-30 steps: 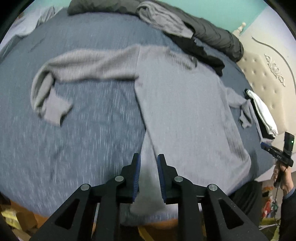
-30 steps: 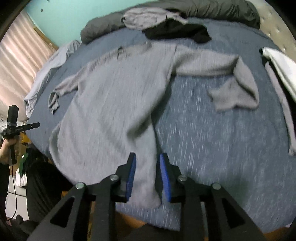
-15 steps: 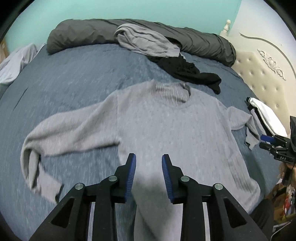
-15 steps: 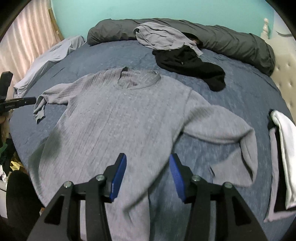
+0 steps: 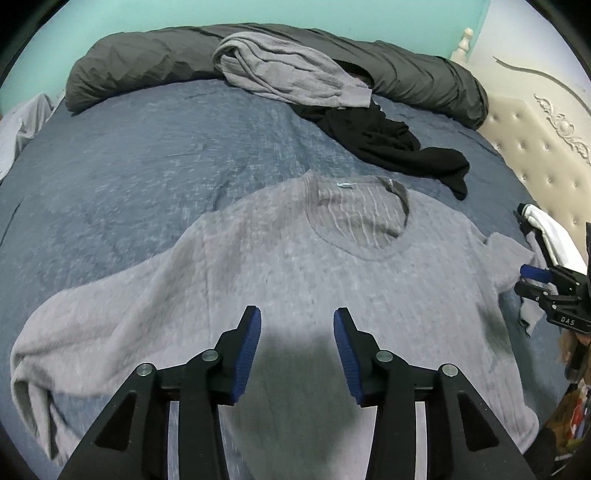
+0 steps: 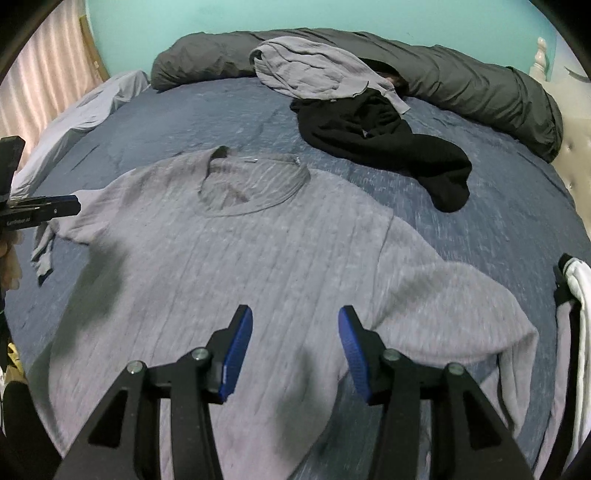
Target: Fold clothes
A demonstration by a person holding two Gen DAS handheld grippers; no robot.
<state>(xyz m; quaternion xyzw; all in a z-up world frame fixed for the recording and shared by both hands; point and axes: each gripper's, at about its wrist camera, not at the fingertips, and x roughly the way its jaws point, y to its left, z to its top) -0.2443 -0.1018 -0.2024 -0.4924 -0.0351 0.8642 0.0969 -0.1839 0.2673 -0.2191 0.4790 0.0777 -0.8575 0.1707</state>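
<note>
Grey sweater [image 5: 295,295] lies flat, face up, spread on the blue bed [image 5: 147,166], neckline far, sleeves out left and right; left gripper [image 5: 297,354] and right gripper [image 6: 295,350] hover over its body, jaws wide apart, empty; a neat fold wants each sleeve pinched near its cuff

Teal wall [image 5: 295,14] behind bed [image 5: 147,166]; cream tufted headboard [image 5: 535,147] on right; pink curtain [image 6: 44,74] on left.
</note>
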